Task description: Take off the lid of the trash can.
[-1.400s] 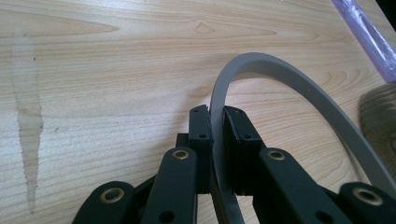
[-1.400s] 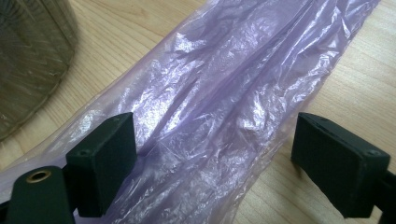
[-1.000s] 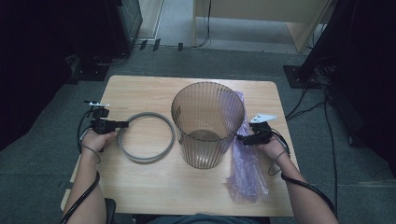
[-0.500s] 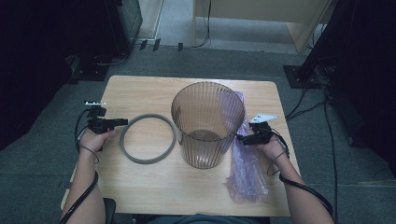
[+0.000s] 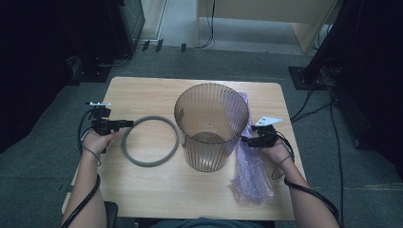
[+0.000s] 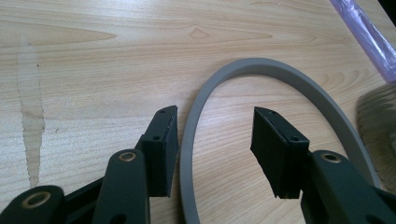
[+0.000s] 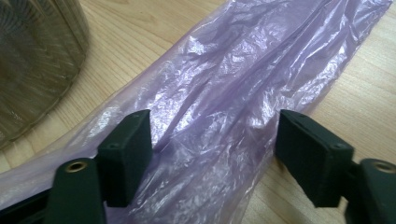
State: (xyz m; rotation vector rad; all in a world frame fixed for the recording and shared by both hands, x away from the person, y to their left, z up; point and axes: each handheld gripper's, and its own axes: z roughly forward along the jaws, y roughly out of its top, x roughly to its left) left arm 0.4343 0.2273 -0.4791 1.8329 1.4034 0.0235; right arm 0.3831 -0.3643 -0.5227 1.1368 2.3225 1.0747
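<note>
A grey ring [image 5: 150, 164] lies flat on the wooden table [image 5: 142, 95], left of a ribbed translucent brown bin [image 5: 211, 126]. My left gripper [image 5: 127, 124] is at the ring's left edge. Its jaws have just been opening. In the left gripper view the ring's band [image 6: 280, 74] runs between them close to the left pad [image 6: 161, 144], and the left gripper [image 6: 215, 116] does not clamp it. A crumpled purple plastic bag [image 5: 252, 175] lies right of the bin. My right gripper [image 5: 244, 140] has just been closing, straddling the bag [image 7: 219, 84] with its pads apart [image 7: 215, 121].
The bin stands upright mid-table between both hands. Cables trail from each gripper over the table edges. Grey carpet, dark furniture and a wooden cabinet surround the table.
The left gripper's jaws have spread apart at the ring's edge and the hand has eased slightly left. The ring, bin and bag stay where they were.
</note>
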